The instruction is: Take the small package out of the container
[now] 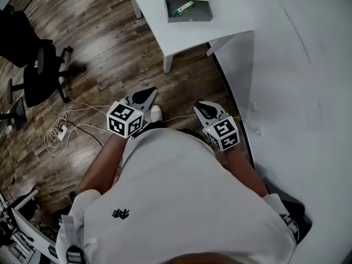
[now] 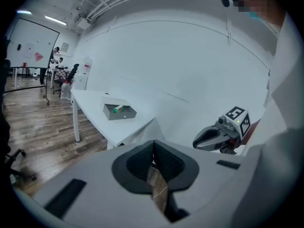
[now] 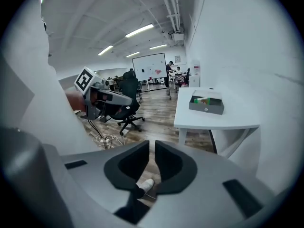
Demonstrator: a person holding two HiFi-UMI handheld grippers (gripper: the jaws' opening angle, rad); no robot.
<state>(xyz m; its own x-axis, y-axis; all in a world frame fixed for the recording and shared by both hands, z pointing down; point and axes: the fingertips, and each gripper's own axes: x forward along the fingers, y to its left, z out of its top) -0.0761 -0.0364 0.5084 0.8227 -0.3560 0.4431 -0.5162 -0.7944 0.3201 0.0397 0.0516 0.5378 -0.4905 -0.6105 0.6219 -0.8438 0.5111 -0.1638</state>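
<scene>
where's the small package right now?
Head view, top centre: the small package lies in the left half of the open grey container, which sits on the white table.

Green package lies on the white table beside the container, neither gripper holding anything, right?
Not beside: the green package lies inside the container on the white table, as the head view shows. Neither the left gripper nor the right gripper holds anything.

container (image 1: 190, 18) on white table (image 1: 149, 12) | small package (image 1: 183, 7) inside | left gripper (image 1: 150, 94), right gripper (image 1: 200, 107) over wood floor (image 1: 99, 32)
</scene>
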